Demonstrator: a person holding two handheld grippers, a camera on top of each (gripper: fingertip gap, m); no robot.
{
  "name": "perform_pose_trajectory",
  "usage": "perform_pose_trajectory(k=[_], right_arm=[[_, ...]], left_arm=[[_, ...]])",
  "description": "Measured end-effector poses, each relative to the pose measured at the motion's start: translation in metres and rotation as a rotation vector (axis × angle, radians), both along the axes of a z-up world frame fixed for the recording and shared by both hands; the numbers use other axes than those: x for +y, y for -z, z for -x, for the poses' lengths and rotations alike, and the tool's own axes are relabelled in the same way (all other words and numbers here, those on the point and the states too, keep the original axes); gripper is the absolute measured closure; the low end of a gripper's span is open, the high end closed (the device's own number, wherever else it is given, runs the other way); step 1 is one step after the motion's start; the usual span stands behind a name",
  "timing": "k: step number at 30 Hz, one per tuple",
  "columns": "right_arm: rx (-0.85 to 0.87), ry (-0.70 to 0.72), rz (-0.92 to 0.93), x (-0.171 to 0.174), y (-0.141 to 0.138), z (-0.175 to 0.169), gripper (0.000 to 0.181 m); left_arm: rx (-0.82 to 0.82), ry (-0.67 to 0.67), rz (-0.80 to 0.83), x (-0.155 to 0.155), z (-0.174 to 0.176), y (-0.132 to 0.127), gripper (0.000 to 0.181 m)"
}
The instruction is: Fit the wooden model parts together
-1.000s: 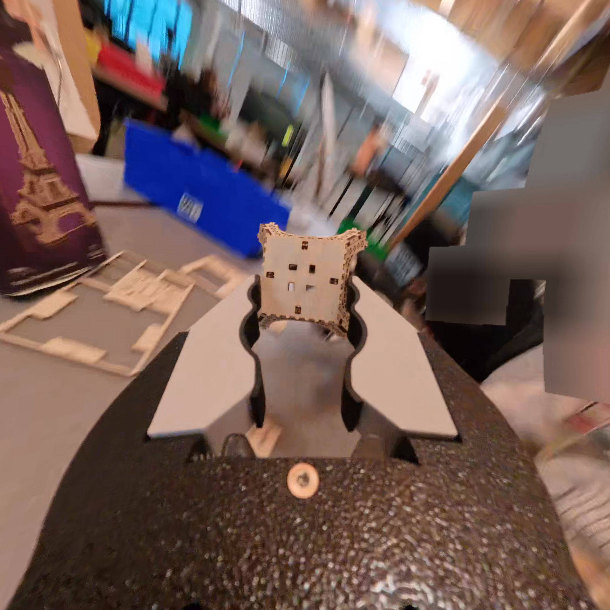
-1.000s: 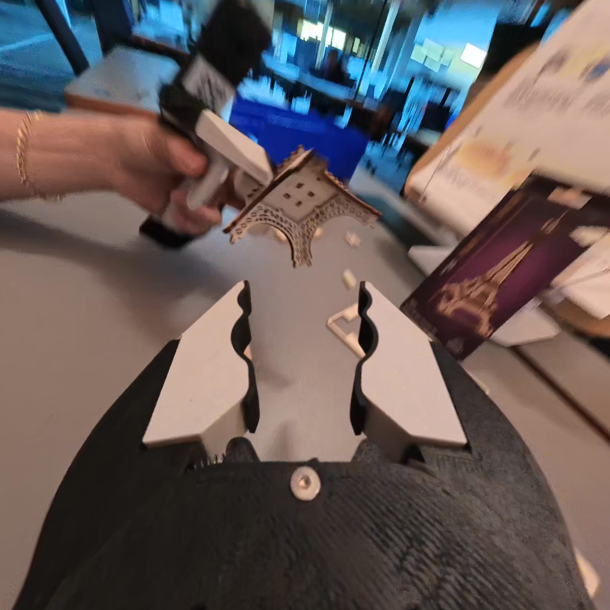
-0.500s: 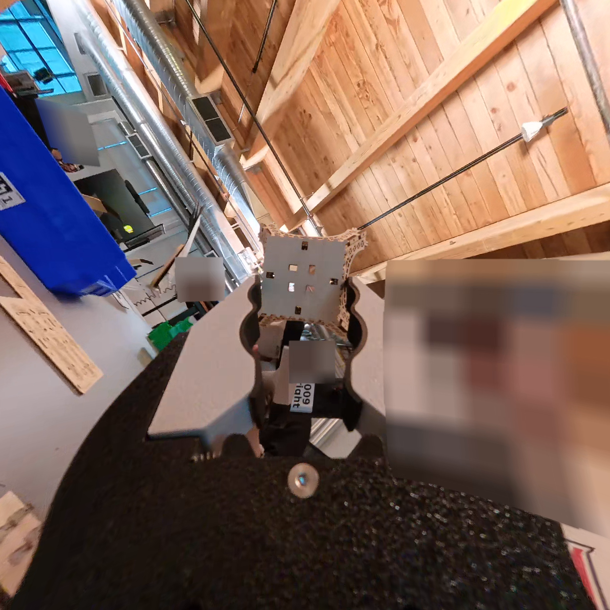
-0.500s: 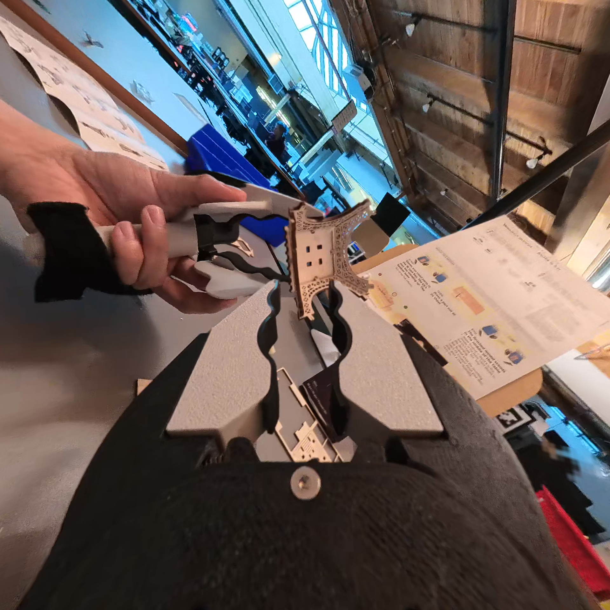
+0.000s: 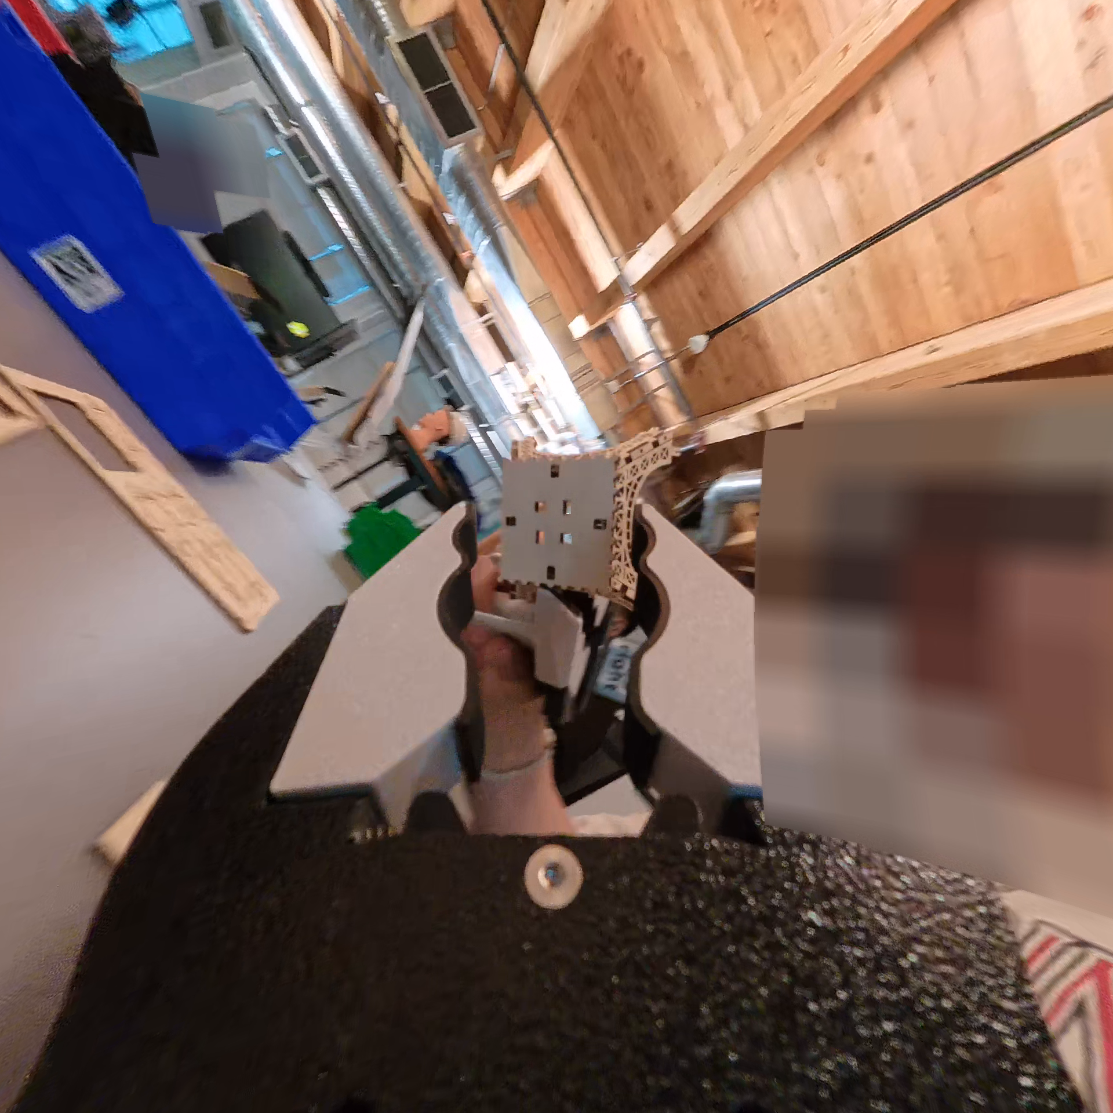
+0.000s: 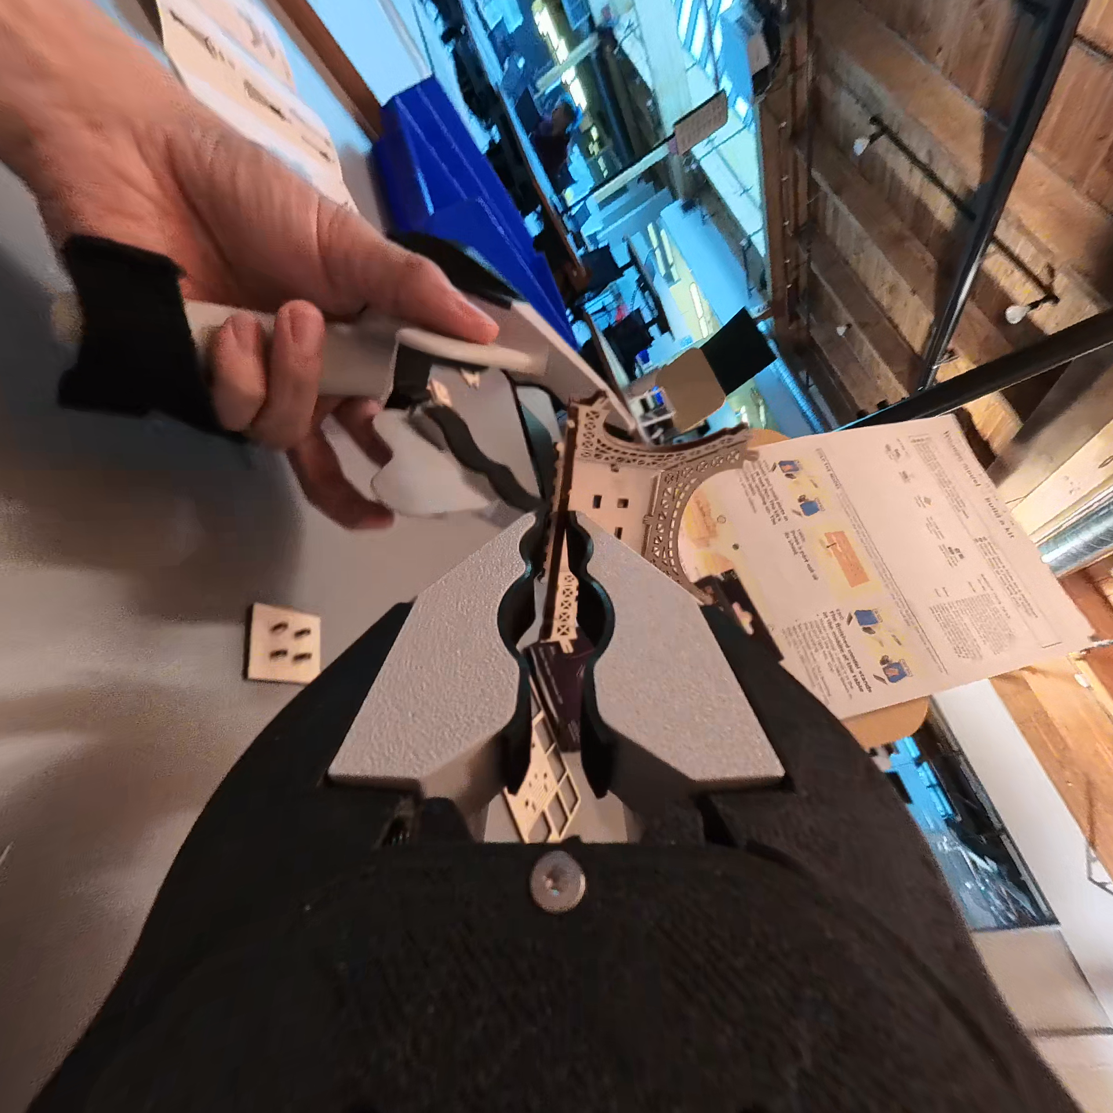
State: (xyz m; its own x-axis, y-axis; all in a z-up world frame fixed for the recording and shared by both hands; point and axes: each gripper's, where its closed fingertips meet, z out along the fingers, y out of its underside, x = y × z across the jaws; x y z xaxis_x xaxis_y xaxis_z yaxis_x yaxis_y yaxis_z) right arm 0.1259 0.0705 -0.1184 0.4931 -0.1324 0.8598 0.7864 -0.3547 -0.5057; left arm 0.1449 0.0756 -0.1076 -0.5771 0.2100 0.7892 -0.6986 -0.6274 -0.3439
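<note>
Both grippers pinch the wooden base [image 6: 608, 482] up off the table—the left gripper [image 5: 557, 530] by its flat plate, the right gripper [image 6: 557, 530] clamped on one lacy side [image 6: 565, 593]—likely to hold it steady for fitting.

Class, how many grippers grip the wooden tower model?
2. The left gripper holds the wooden tower model by its sides; the right gripper pinches one lattice leg edge-on. None appears hidden.

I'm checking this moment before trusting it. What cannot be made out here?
- Left wrist view: the right side is under a mosaic patch; the wooden tower base hides where the right gripper meets it.
- Right wrist view: the arch panel's contact with the right gripper's pads is hidden; the instruction sheet's print is too small.
</note>
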Motion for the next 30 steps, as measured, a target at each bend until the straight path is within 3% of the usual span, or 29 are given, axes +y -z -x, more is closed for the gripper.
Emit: perform_pose_trajectory(k=[1,6,10,15,23,30], right_arm=[[0.023,0.008,0.04,-0.003,0.004,0.0,0.177],[0.172,0.139,0.341,-0.014,0.062,-0.002,0.177],[0.324,0.223,0.548,-0.017,0.112,0.001,0.177],[0.378,0.201,0.516,-0.003,0.116,0.009,0.178],[0.405,0.203,0.65,-0.008,0.136,0.015,0.178],[0.428,0.182,0.706,-0.007,0.134,0.013,0.178]], left_arm=[[-0.021,-0.039,-0.073,0.007,-0.001,0.004,0.135],[-0.248,-0.25,-0.722,0.035,0.005,0.038,0.138],[-0.408,-0.231,-1.093,0.036,0.021,0.069,0.137],[-0.474,-0.214,-1.206,0.029,0.028,0.089,0.139],[-0.551,-0.119,-1.317,0.018,0.028,0.1,0.133],[-0.647,-0.11,-1.439,0.019,0.02,0.09,0.135]])
